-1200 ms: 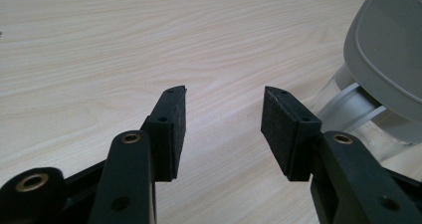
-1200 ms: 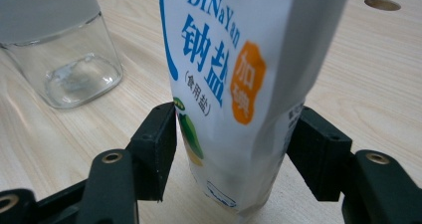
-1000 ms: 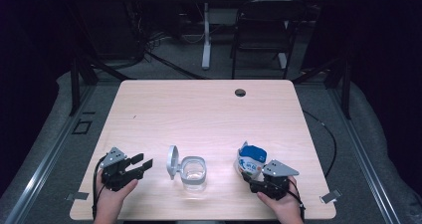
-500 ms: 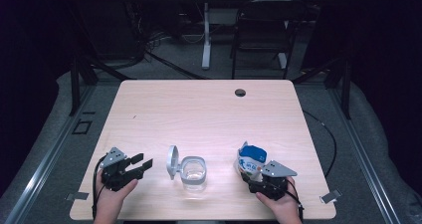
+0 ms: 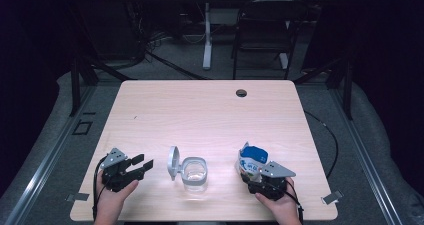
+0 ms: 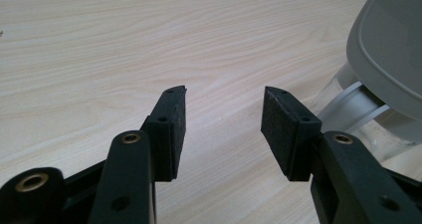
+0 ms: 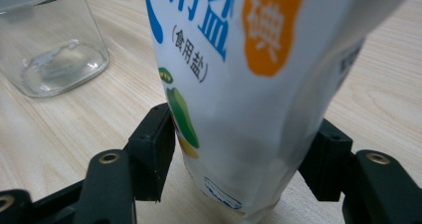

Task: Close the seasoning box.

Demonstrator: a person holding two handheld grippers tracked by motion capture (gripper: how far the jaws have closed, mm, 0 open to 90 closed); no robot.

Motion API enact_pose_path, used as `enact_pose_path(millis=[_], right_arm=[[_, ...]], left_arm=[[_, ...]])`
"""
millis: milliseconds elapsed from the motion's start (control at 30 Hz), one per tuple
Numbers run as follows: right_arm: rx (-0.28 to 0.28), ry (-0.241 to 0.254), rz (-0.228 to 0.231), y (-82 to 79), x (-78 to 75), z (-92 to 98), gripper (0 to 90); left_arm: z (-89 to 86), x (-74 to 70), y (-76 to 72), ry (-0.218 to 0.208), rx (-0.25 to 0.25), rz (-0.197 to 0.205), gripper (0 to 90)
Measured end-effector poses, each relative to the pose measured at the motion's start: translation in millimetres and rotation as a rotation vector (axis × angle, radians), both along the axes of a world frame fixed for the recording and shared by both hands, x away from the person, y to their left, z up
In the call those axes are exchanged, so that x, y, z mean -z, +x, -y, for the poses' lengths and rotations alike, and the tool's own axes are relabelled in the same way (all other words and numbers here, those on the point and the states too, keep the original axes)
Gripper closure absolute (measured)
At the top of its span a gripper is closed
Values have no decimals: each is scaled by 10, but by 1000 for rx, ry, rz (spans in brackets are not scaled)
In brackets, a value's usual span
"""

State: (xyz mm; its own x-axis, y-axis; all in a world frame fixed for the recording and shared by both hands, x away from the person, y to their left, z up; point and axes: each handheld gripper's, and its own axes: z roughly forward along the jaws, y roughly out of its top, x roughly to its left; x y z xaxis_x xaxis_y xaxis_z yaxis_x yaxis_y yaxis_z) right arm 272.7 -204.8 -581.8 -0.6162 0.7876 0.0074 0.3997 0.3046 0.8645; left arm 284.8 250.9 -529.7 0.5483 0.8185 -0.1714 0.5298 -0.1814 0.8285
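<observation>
Pale wood-grain worktop, rounded corners, dark round grommet hole near far edge.

Left claw: matte black flat pads spread wide, nothing between them, resting low at near left of worktop.

Clear glass jar, squarish with rounded corners, stands near middle front; grey hinged lid flipped up on its left side, just beside left claw's tips.

Right claw: pads either side of glossy white salt pouch, soft plastic, blue top, blue and orange print. Pads appear pressed on pouch base. Pouch upright, right of jar, apart from it.
</observation>
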Motion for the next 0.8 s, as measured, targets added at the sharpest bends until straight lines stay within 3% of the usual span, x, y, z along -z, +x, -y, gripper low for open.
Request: enact_pose_path(millis=[800], right_arm=[[10, -5, 10, 18, 22, -23, 402]], left_arm=[[-6, -2, -1, 3, 2, -4, 527]])
